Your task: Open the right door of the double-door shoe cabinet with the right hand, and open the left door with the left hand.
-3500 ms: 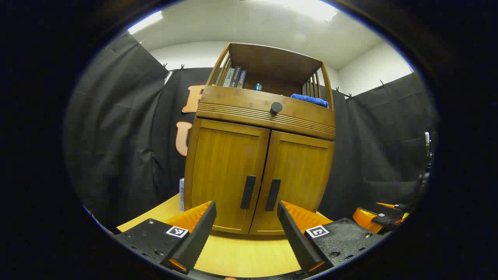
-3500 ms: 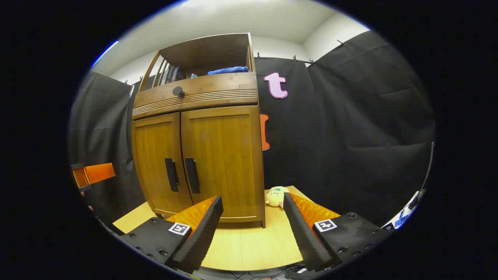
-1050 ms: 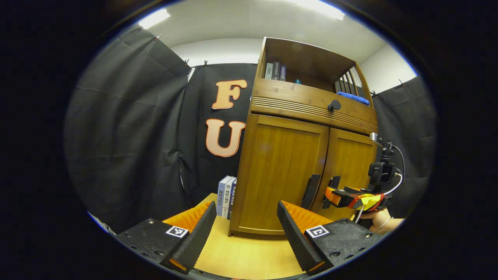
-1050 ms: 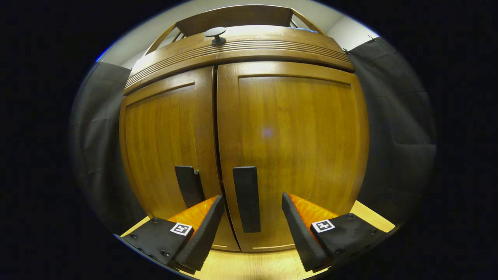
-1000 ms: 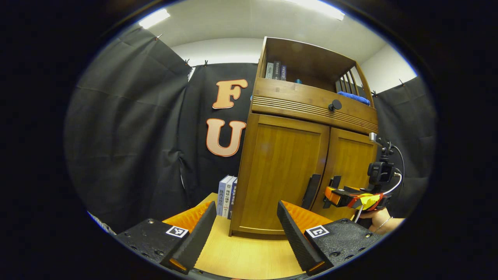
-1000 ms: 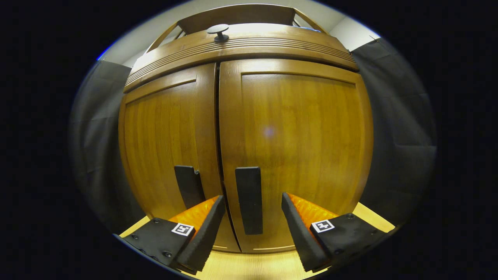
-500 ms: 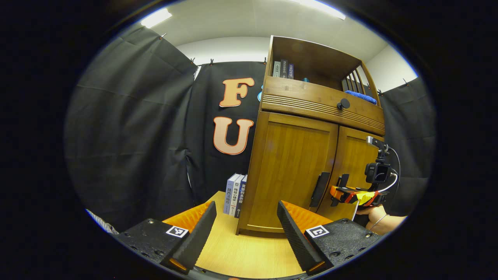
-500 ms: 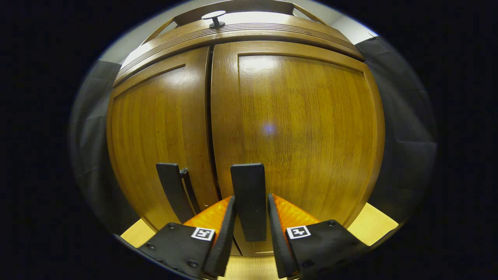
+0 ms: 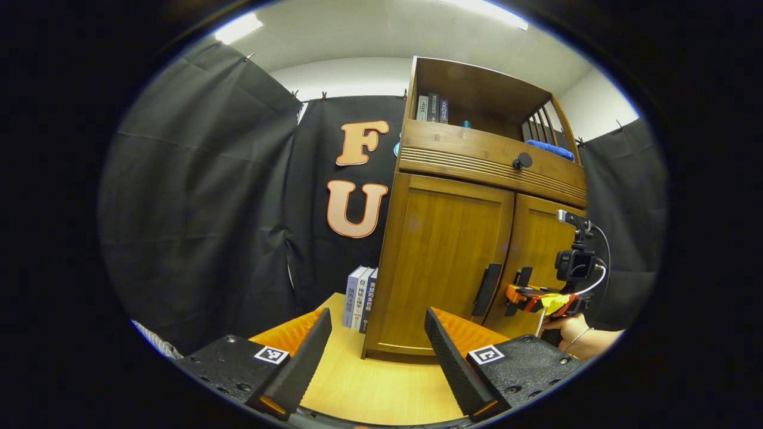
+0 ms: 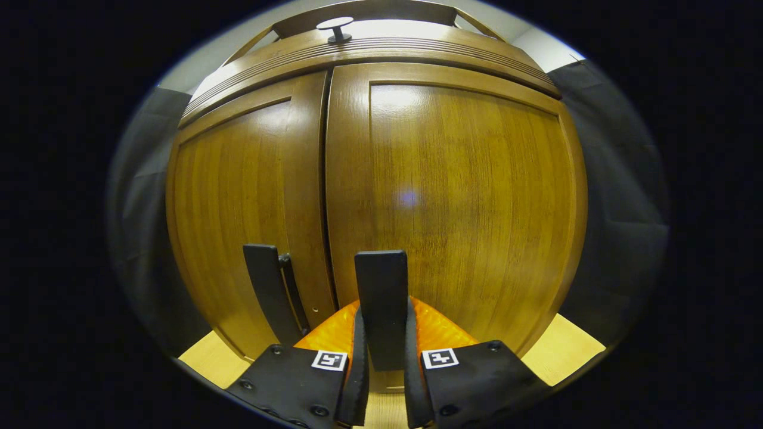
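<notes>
A: Where is the shoe cabinet (image 9: 471, 238)?

B: It stands on the light wooden desk (image 9: 369, 387) against the black cloth wall. In the left gripper view it sits right of centre, well apart from the left gripper (image 9: 377, 351), with both doors flat against the frame.

A: And that gripper's jaws?

B: Spread wide with nothing between them, above bare desk in front of the cabinet's left corner.

A: The right gripper?

B: In the right gripper view the right gripper (image 10: 382, 357) is up against the right door (image 10: 453, 202). Its jaws are clamped on the black right door handle (image 10: 381, 298), one pad pressed to each side of the bar. The left gripper view shows the same gripper (image 9: 524, 296) at that handle, with the hand (image 9: 575, 333) holding it behind.

A: The left door?

B: The left door (image 10: 238, 220) is closed, its black handle (image 10: 271, 292) just beside the gripped one and untouched.

A: Anything else around?

B: A few books (image 9: 359, 297) stand upright on the desk just left of the cabinet. The open top shelf carries more books (image 9: 433, 108) and a folded blue cloth (image 9: 549, 148), above a drawer front with a round black knob (image 9: 523, 159).
</notes>
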A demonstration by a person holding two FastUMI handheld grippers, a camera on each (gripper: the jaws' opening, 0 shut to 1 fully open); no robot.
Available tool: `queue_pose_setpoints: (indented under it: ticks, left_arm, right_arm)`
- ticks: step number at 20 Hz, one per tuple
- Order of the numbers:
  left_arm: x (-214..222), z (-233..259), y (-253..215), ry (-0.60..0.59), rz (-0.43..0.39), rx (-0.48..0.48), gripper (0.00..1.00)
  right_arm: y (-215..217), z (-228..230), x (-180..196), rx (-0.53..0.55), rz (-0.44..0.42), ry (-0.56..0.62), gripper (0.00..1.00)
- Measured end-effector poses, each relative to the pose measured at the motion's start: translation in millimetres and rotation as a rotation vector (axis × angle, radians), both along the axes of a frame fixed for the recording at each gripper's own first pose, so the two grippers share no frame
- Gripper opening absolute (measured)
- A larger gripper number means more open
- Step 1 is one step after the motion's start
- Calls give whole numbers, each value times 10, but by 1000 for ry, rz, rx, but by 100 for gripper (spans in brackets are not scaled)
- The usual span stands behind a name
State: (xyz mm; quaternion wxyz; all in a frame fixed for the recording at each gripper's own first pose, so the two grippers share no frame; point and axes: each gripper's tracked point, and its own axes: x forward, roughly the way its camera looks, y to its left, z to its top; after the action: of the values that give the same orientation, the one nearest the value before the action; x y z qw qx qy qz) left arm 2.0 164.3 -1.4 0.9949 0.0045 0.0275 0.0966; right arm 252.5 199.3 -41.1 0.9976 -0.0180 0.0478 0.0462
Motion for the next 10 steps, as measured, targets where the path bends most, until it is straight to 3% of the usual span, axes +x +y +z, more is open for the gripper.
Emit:
queue_pose_setpoints:
  ticks: [5,10]
  left_arm:
    - [-15,-12,-75,3,-10,-9,92]
    - [-11,-58,-197,17,-33,-16,92]
  right_arm:
    - [-100,-54,-321,19,-1,14,23]
    - [-264,-29,-680,19,-3,8,30]
